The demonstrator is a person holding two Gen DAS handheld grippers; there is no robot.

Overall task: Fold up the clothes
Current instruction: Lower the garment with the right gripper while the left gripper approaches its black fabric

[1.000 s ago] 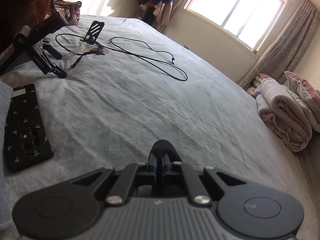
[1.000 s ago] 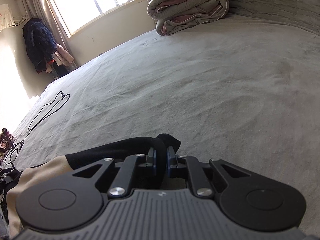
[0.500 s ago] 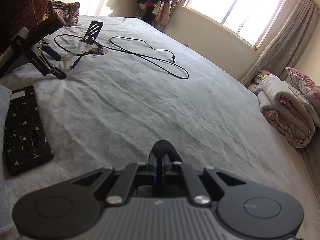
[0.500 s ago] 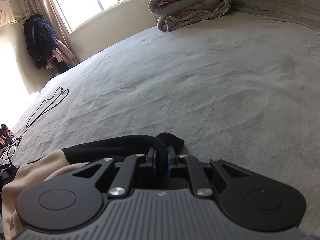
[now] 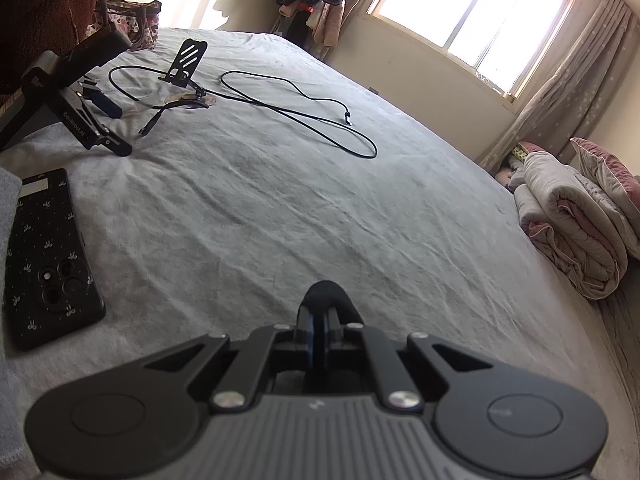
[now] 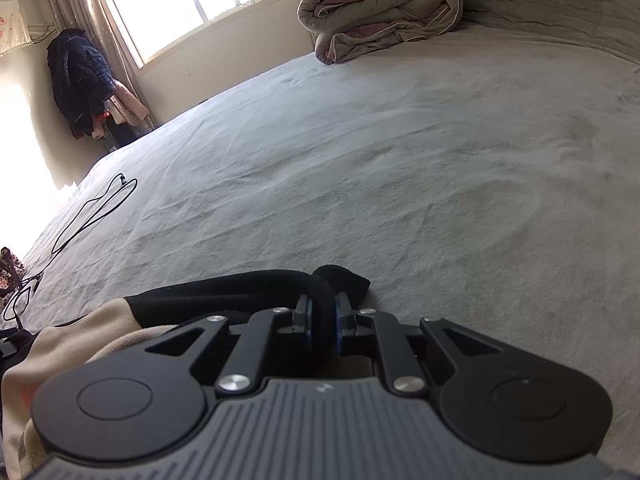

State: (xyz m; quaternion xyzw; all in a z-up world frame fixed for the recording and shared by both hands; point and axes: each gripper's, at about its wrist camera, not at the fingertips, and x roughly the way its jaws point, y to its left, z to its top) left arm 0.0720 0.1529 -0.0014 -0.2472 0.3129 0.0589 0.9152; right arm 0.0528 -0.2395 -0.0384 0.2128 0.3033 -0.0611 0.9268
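Note:
A garment with a black band (image 6: 224,300) and a beige body (image 6: 80,344) lies low over the grey bed sheet (image 6: 400,184). My right gripper (image 6: 322,326) is shut on the black band, and a black tip (image 6: 344,280) sticks out past the jaws. In the left wrist view my left gripper (image 5: 319,330) is shut on a black fold of cloth (image 5: 326,294) that bulges above the jaws. The rest of the garment is hidden under both gripper bodies.
A black phone (image 5: 44,264) lies at the left beside a grey cloth edge (image 5: 8,196). A black stand (image 5: 68,92), a small phone holder (image 5: 186,60) and a looped black cable (image 5: 304,116) lie further back. A rolled quilt (image 5: 572,224) sits at the bed's right side.
Both views have shifted slightly: the phone and cable sit a little lower and nearer in the left view, the quilt further right in the right view. Both grips are unchanged.

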